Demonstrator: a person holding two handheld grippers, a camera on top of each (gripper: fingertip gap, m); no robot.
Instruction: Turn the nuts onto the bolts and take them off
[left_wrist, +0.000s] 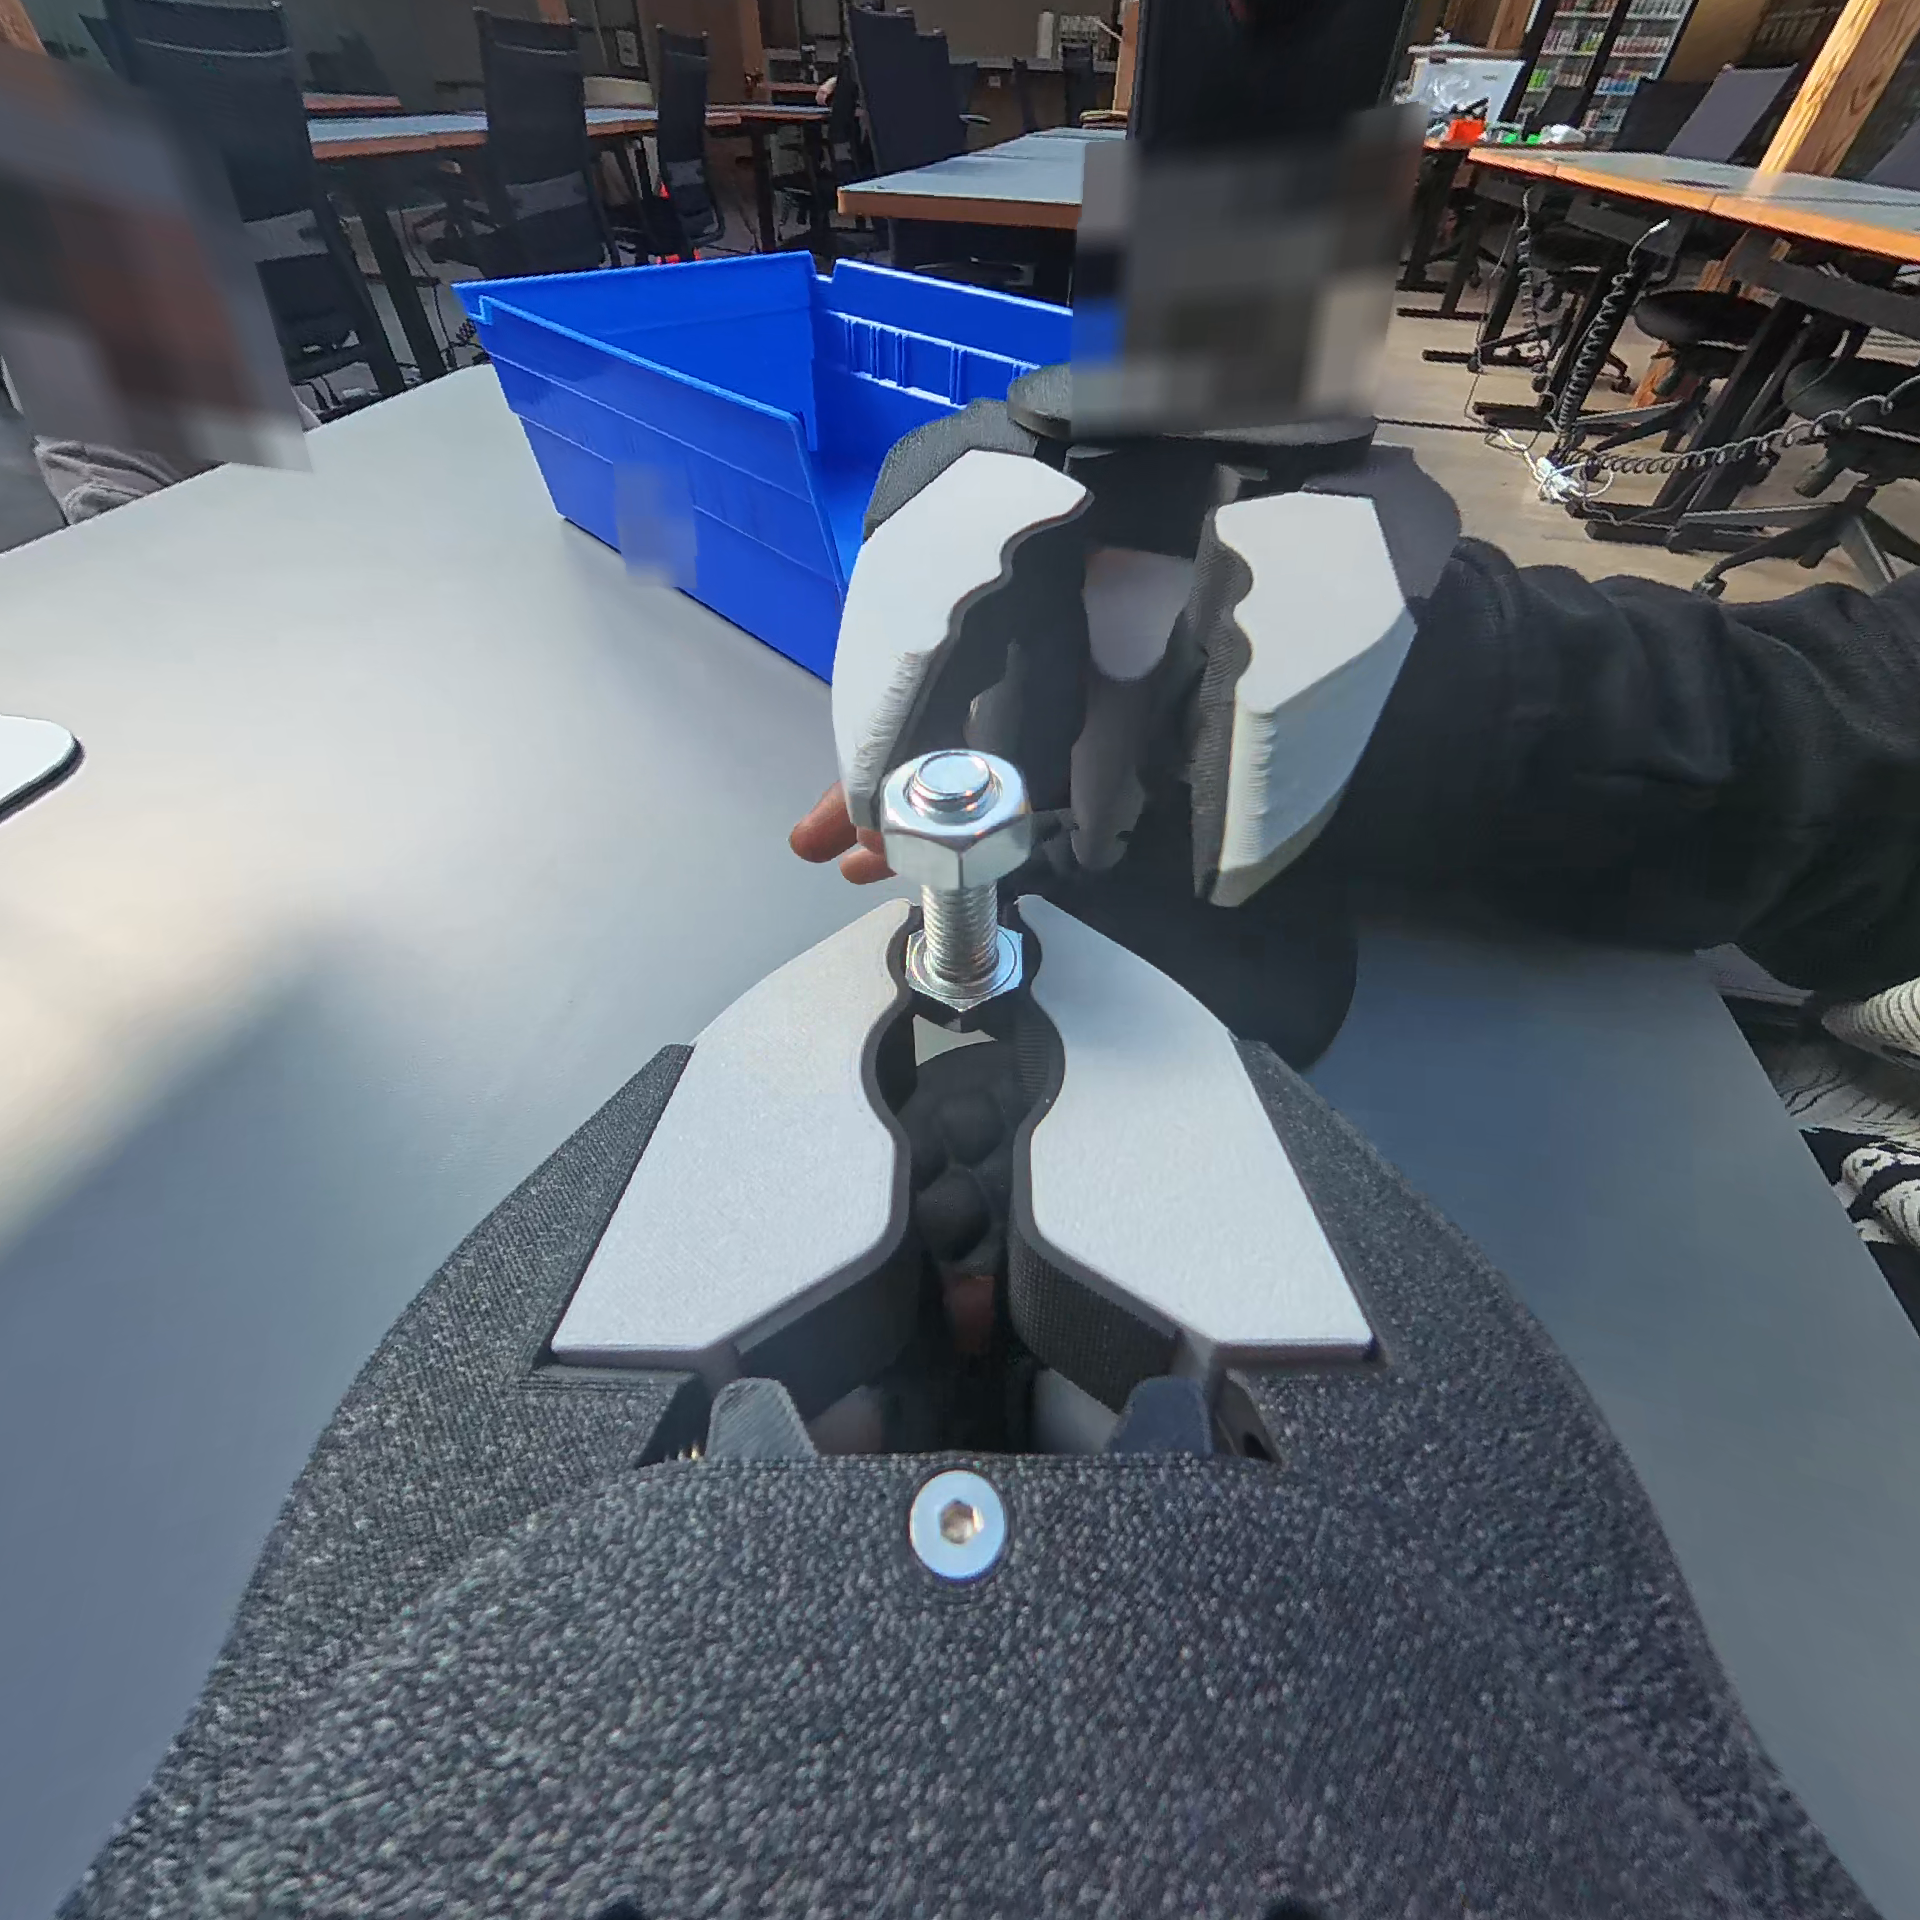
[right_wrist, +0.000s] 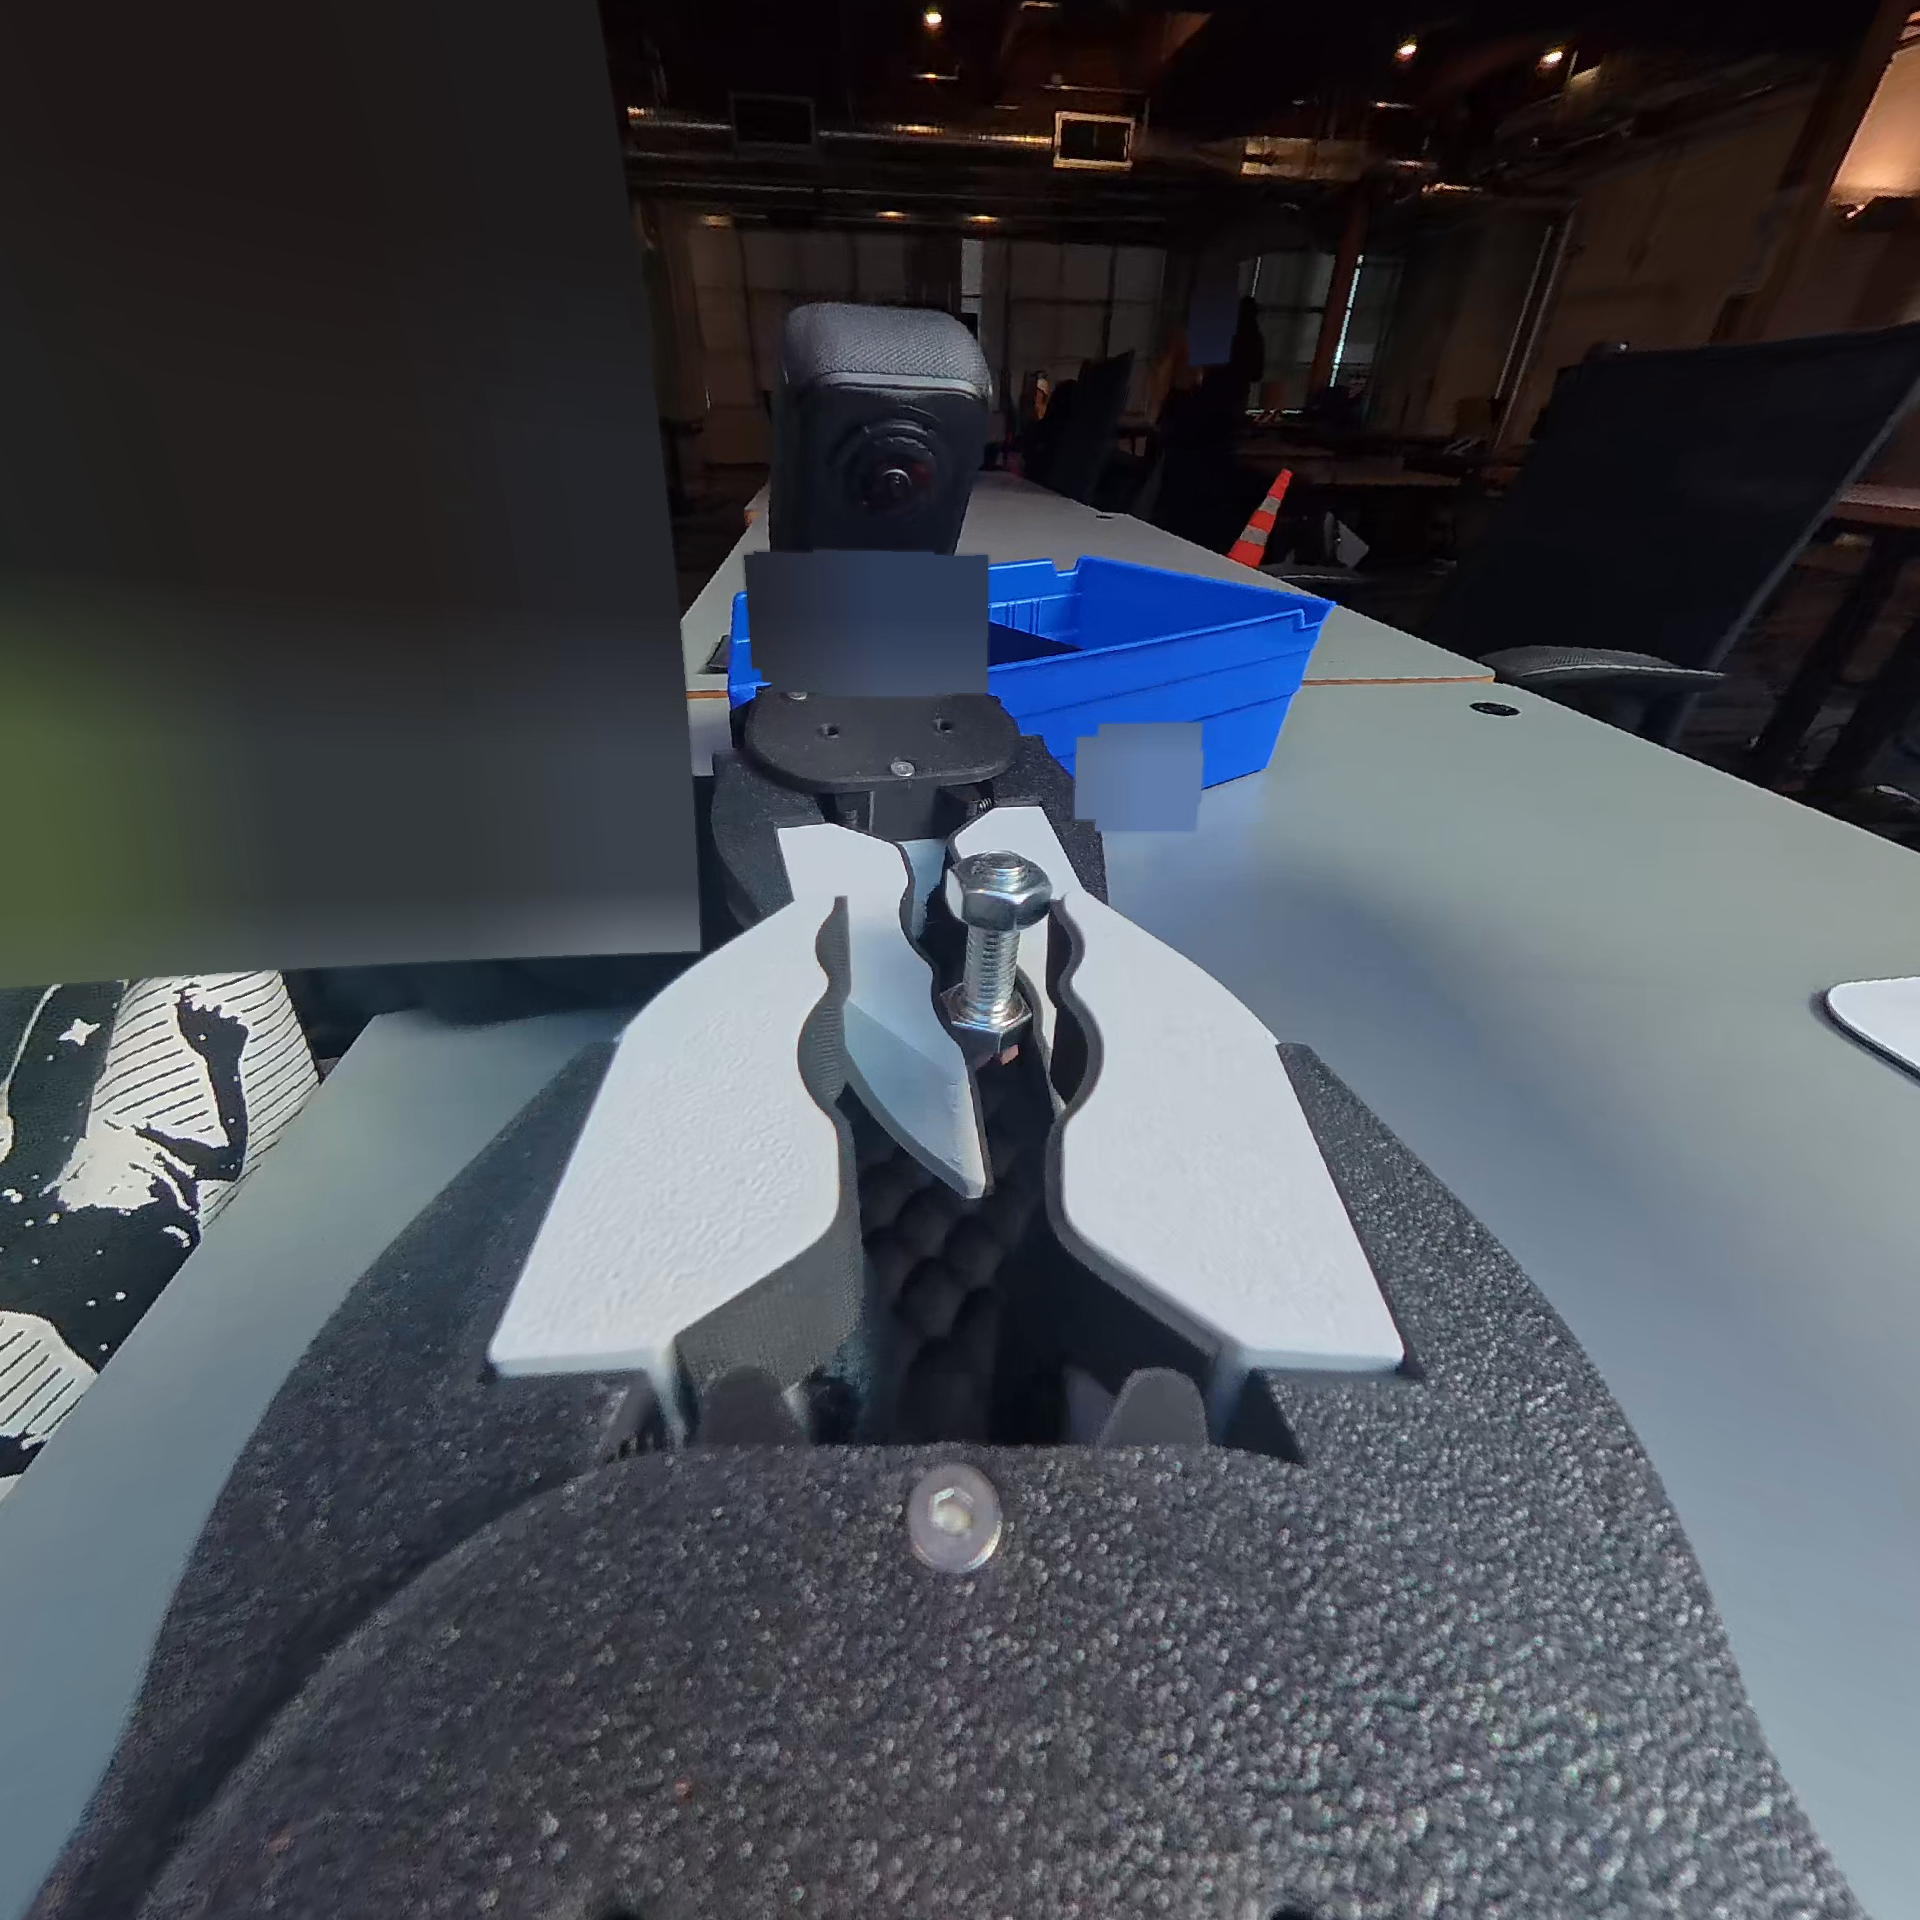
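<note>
A steel bolt (left_wrist: 958, 935) stands upright above the grey table (left_wrist: 364, 831). My left gripper (left_wrist: 961, 951) is shut on its hex head at the bottom. A steel nut (left_wrist: 954, 826) sits at the top end of the thread. My right gripper (left_wrist: 1049, 852) faces it from beyond, open, with the nut next to one fingertip. In the right wrist view the bolt (right_wrist: 987, 961) and nut (right_wrist: 1000, 891) stand between the tips of my open right gripper (right_wrist: 945, 914), not clamped. One of the left gripper's fingers (right_wrist: 904, 1060) reaches in between them.
A blue plastic bin (left_wrist: 727, 416) stands on the table behind the grippers; it also shows in the right wrist view (right_wrist: 1143, 665). A white pad (left_wrist: 31, 758) lies at the table's side. A person's black sleeve (left_wrist: 1610, 748) holds the right gripper. Chairs and desks stand beyond. The gap from one gripper's tips to the other's is roughly 5 cm.
</note>
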